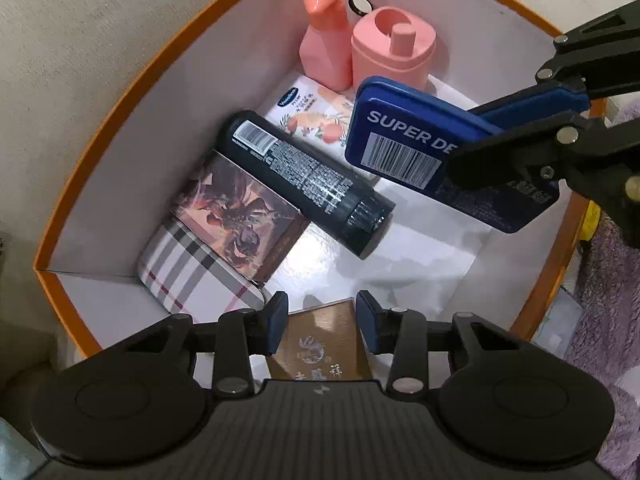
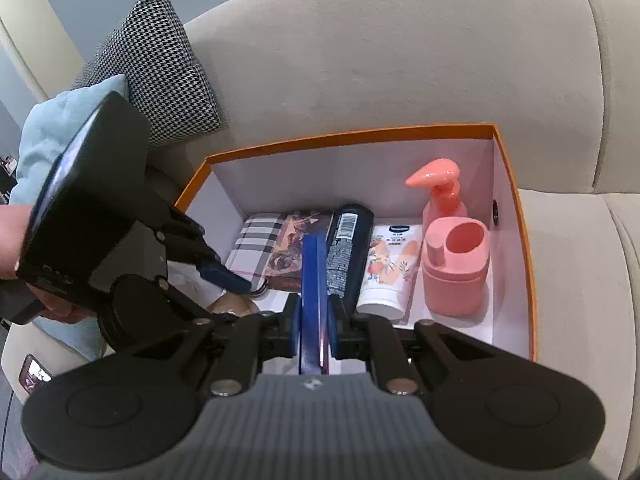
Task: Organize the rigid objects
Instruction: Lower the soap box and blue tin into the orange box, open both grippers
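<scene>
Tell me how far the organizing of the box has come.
Already in the orange box: two pink dispensers, a Vaseline tube, a black bottle, a plaid case. The right gripper holds a blue tin over it, not yet placed. The left gripper is open above a brown box.

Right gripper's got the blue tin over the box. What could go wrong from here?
1. The blue tin is pinched edge-on at one end by the right gripper; it may pivot or slip.
2. Lowered straight, it likely lands on the tilted black bottle, which could roll.
3. The left gripper hovers open nearby; collision risk.
</scene>
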The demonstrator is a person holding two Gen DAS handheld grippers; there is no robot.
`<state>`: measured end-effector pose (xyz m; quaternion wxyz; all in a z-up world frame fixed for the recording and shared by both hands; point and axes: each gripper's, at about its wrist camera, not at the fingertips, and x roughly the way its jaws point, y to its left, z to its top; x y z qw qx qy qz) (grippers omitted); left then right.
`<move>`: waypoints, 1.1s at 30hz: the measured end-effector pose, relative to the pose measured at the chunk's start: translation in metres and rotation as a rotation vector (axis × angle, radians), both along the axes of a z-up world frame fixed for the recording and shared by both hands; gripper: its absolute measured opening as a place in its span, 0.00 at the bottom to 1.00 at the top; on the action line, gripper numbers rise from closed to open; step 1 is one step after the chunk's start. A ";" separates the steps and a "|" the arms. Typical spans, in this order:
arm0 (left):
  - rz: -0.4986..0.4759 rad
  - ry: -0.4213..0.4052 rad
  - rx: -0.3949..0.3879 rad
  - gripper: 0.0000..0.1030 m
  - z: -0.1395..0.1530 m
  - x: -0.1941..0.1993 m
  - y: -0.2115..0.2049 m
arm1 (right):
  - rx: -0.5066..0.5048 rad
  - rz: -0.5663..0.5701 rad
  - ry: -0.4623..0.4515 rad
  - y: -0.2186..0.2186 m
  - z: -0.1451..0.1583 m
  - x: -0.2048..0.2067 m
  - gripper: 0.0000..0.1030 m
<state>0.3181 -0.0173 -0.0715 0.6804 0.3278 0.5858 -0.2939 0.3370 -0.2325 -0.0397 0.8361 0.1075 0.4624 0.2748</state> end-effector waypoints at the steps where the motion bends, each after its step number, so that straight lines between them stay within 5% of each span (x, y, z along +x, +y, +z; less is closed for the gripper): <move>1: -0.001 -0.005 0.007 0.46 -0.001 -0.001 0.000 | 0.000 0.001 0.004 0.001 -0.001 0.000 0.13; 10: 0.298 0.024 0.019 0.44 0.001 0.025 0.022 | 0.059 0.013 0.076 0.009 -0.006 0.006 0.13; 14: 0.428 0.021 0.032 0.44 -0.004 0.034 0.031 | 0.011 0.022 0.081 0.021 -0.006 0.007 0.13; 20: 0.455 0.012 0.025 0.40 -0.007 0.029 0.031 | 0.012 0.037 0.126 0.032 -0.010 0.010 0.13; 25: 0.474 -0.012 -0.099 0.43 0.015 0.020 0.048 | 0.013 0.018 0.201 0.044 -0.018 0.019 0.13; 30: 0.613 -0.194 -0.272 0.47 0.053 -0.012 0.083 | 0.007 -0.037 0.313 0.057 -0.034 0.032 0.13; 33: 0.694 -0.210 -0.363 0.46 0.059 -0.023 0.102 | 0.006 -0.047 0.349 0.068 -0.041 0.036 0.13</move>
